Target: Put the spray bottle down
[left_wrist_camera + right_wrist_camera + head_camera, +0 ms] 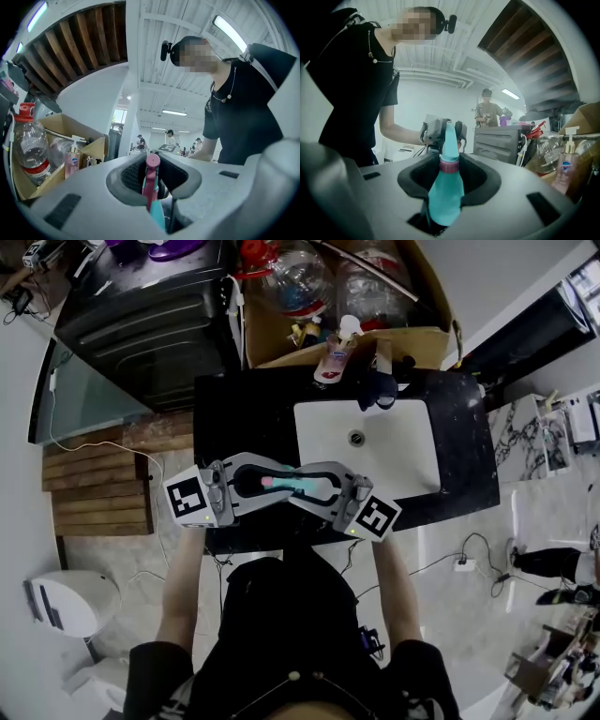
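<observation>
Spray bottle (440,192) pinched by left gripper (152,161) and right gripper (449,161) fingers (479,176), apparently over counter (239,418) edge

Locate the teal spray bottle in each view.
Head view: spray bottle at centre, lying sideways.
Left gripper view: spray bottle bottom centre, pink tip foremost.
Right gripper view: spray bottle bottom centre, teal body nearest.
Shared landmark: pink soap dispenser in the cardboard box.
</observation>
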Available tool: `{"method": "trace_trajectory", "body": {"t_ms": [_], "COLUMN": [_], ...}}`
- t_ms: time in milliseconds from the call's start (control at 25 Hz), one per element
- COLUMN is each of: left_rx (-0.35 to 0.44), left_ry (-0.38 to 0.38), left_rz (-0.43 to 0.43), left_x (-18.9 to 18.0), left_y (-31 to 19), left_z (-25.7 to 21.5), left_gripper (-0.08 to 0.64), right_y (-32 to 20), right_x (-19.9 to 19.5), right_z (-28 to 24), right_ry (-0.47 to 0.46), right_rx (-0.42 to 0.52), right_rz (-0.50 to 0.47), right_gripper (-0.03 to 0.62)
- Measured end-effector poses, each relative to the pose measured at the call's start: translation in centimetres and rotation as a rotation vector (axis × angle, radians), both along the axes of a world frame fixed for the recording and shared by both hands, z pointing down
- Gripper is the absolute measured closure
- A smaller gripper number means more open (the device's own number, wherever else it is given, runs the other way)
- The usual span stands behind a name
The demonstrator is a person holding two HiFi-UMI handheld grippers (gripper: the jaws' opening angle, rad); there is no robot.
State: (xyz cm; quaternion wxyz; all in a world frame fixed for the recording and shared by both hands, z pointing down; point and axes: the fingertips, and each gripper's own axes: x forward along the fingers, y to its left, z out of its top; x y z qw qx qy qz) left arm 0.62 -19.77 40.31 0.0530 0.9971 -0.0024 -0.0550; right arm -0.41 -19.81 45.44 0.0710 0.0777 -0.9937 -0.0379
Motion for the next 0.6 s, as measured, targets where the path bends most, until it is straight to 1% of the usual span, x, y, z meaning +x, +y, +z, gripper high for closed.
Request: {"method": "trace_trajectory", "body": {"t_ms": [120, 280, 360, 520, 600], "left_rx": [-0.024, -0.072, -0.089, -0.108, -0.117], "left_ry": [0.030, 0.060, 0.072, 0.055, 0.055], "left_rz": [0.005, -0.013, -0.019, -0.016, -0.012], "left_x": [-0.3, -0.4, -0.5, -0.4, -0.3], "left_y": [-1.3, -2.6, -3.0, -3.0, -2.9], "left_z": [0.7, 1.6, 2.0, 3.1, 3.6], "left_gripper": [0.491, 0.491, 0.491, 0.491, 0.491], "right_y": [-1.2, -2.3, -2.5, -2.5, -2.4], "right_x": [-0.1, -0.3, -0.3, -0.3, -0.2], "right_z": [0.8, 1.2, 1.6, 3.0, 3.5], "right_ry": [0.018, -0.035, -0.044, -0.009, -0.010], "right_rx": [0.002, -0.035, -0.035, -0.032, -0.047], "right_rz": [-0.009, -0.014, -0.016, -0.025, -0.019], "right_gripper": [0.453, 0.453, 0.453, 0.453, 0.451]}}
